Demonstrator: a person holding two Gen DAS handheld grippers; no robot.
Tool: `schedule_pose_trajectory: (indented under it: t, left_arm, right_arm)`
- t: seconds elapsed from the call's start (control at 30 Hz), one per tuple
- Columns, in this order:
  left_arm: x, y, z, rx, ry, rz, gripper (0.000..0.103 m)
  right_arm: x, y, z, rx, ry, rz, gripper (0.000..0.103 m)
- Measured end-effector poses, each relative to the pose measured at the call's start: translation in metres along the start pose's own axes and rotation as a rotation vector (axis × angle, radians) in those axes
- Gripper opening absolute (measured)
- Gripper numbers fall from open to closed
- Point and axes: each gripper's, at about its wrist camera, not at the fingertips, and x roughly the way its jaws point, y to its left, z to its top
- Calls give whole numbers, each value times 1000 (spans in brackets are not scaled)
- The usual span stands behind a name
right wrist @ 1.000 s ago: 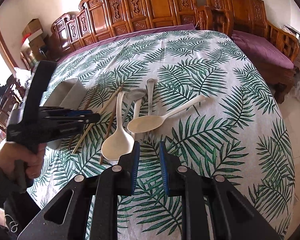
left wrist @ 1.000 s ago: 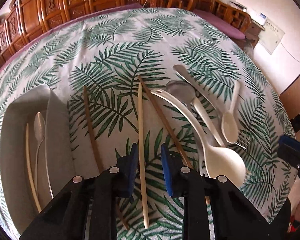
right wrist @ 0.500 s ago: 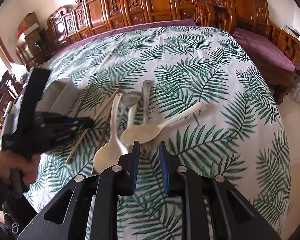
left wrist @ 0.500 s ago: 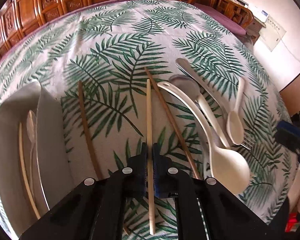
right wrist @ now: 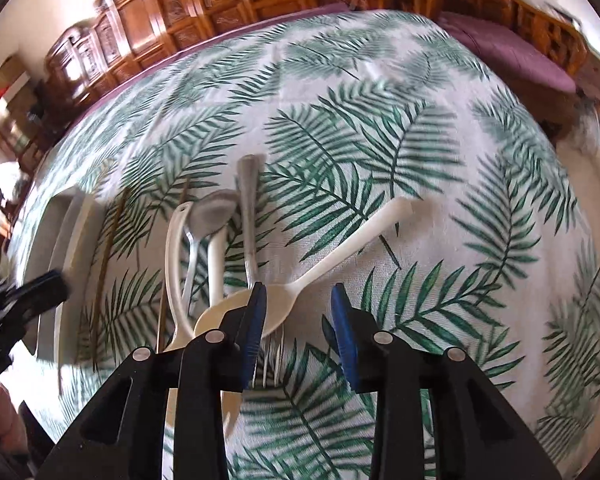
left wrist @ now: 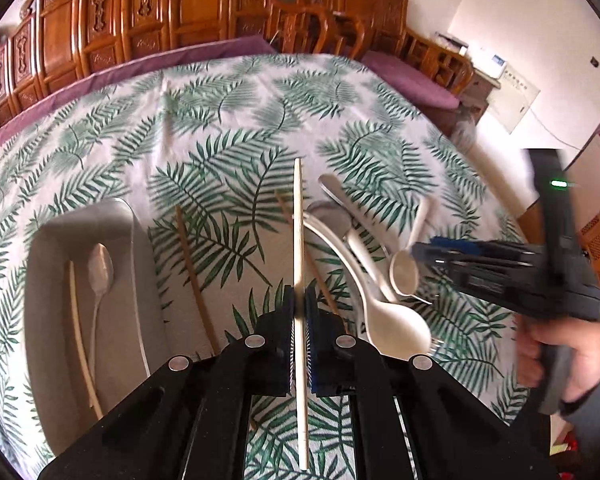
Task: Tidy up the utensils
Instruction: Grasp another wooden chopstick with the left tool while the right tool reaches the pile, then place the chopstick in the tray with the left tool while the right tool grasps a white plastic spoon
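My left gripper (left wrist: pixel 299 312) is shut on a pale chopstick (left wrist: pixel 298 220), held off the leaf-print cloth and pointing away from me. To its left, a grey tray (left wrist: pixel 48 320) holds a metal spoon (left wrist: pixel 100 268) and another pale chopstick (left wrist: pixel 78 320). My right gripper (right wrist: pixel 298 300) hangs over a heap of utensils with its jaws opening. Between them lie the neck of a white spoon (right wrist: pixel 360 240) and a metal fork (right wrist: pixel 247 200); the pads touch neither. The right gripper (left wrist: pixel 432 246) also shows at the right of the left wrist view.
Two brown chopsticks (left wrist: pixel 194 276) (left wrist: pixel 320 276) lie on the cloth beside the tray. A large white spoon (left wrist: pixel 392 328), a small white spoon (left wrist: pixel 404 272) and a grey metal spoon (right wrist: pixel 216 210) overlap in the heap. Carved wooden chairs ring the far table edge.
The left gripper closed on the pale chopstick and raised it off the cloth. The right gripper came in over the spoon heap, dipped, and its jaws widened.
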Motion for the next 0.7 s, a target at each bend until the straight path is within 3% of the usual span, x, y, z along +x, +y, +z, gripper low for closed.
schedule_pose_trajectory:
  t: [0.2, 0.37, 0.5, 0.7]
  left_arm:
    - [-26, 0, -3, 23, -44, 3, 4]
    - [-49, 9, -9, 7, -77, 0, 4]
    - [-64, 17, -13, -1, -92, -2, 4]
    - [-81, 27, -18, -17, -115, 3, 4]
  right_arm:
    - [16, 5, 8, 1, -6, -67, 36]
    - [22, 20, 11, -78, -12, -158, 36]
    - [23, 21, 9, -97, -16, -205, 16]
    - [15, 19, 9, -102, -26, -224, 7]
